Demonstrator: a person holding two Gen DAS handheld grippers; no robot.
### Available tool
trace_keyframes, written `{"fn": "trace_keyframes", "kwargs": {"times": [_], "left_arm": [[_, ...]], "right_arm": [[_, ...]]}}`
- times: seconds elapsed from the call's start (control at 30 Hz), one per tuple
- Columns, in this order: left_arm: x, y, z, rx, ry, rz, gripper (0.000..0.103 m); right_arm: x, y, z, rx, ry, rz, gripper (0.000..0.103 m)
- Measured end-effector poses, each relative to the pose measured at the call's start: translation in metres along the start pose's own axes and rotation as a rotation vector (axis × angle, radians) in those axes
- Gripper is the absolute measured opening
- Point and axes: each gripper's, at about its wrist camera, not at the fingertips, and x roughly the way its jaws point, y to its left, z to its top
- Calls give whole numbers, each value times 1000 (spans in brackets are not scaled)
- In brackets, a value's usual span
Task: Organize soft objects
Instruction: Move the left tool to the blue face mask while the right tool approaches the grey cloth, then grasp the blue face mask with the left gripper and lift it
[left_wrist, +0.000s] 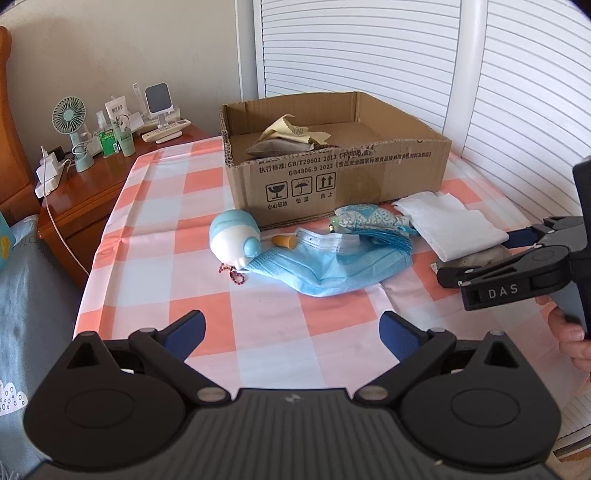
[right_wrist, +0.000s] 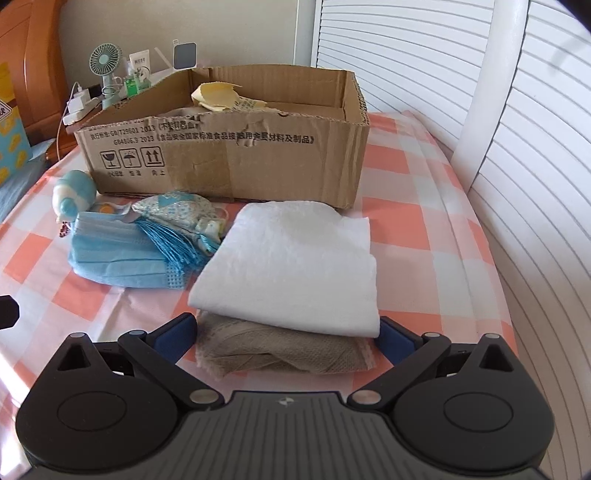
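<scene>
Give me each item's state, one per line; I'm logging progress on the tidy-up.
Brown cardboard box: open-topped, holding a yellow cloth.
White folded towel: folded, lying on the beige knit cloth.
Blue face masks: stacked, outside the box.
Left gripper: open, empty.
Right gripper: open, straddling the beige cloth.

Folded white towel (right_wrist: 295, 258) lying atop crumpled beige knit cloth (right_wrist: 280, 350), pale blue face masks (right_wrist: 122, 254) stacked flat just left, patterned tasselled blue pouch (right_wrist: 177, 210) resting on them, open cardboard box (right_wrist: 229, 162) behind
</scene>
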Motion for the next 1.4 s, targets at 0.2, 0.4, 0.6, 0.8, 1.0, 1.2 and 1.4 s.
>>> {"fn": "trace_keyframes", "kwargs": {"times": [0.2, 0.4, 0.6, 0.8, 1.0, 1.2, 1.4], "left_arm": [[11, -1, 2, -1, 14, -10, 100], [22, -10, 10, 33, -19, -54, 100], [41, -22, 20, 81, -67, -76, 93], [66, -31, 22, 104, -44, -90, 71], [69, -29, 22, 67, -50, -131, 29], [59, -30, 24, 72, -58, -133, 17], [26, -34, 26, 102, -111, -162, 16]], "right_arm": [[-7, -10, -11, -5, -10, -7, 103], [-12, -19, -17, 19, -9, -7, 103], [-13, -20, -21, 26, -24, -10, 103], [-14, -20, -21, 26, -26, -9, 103], [-14, -20, -21, 26, -28, -8, 103], [-14, -20, -21, 25, -32, -7, 103], [-15, -20, -22, 25, -35, -5, 103]]}}
